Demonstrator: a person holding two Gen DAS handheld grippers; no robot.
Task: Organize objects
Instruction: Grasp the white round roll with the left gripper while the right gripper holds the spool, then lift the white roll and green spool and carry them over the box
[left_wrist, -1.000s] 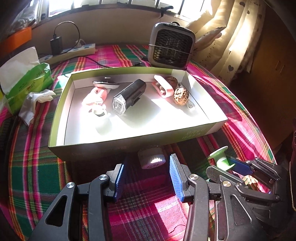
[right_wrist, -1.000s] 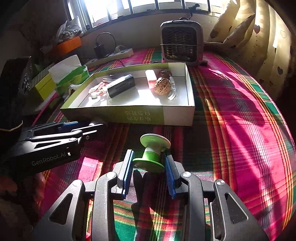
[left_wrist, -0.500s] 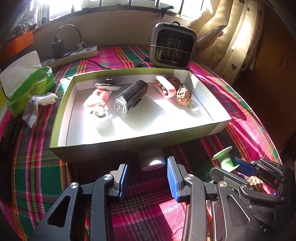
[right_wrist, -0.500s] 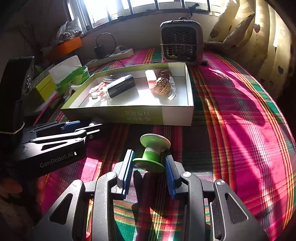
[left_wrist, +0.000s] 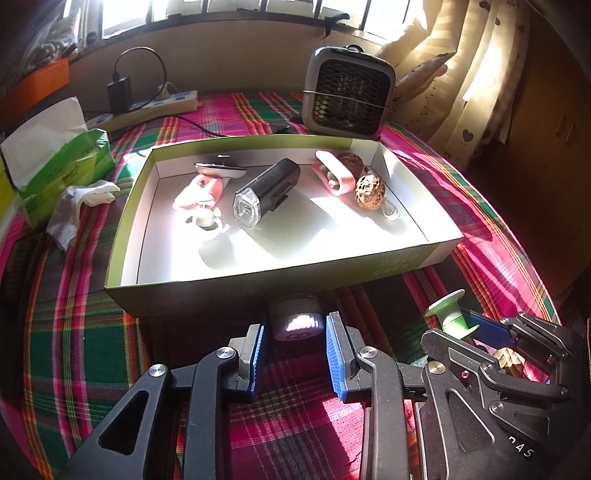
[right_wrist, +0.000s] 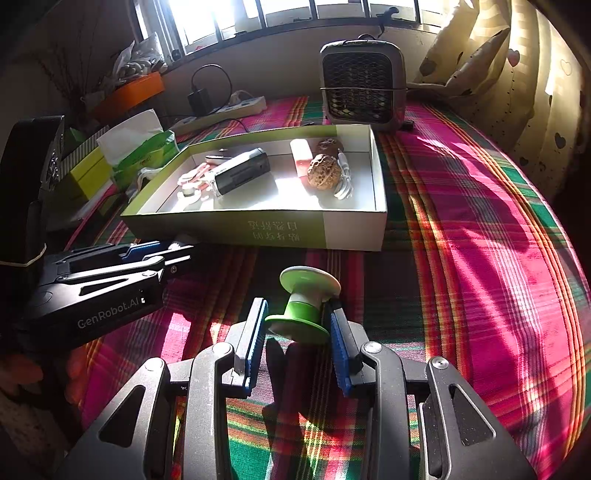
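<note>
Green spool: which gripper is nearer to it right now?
Right. The right gripper has the green spool between its fingers; the left gripper is off to the side, facing a small white puck.

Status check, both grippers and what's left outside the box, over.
Left gripper open, small round light just ahead of its jaws. Right gripper closed on green spool. Box wall directly ahead of both.

Both wrist views low, near, facing shared box
</note>
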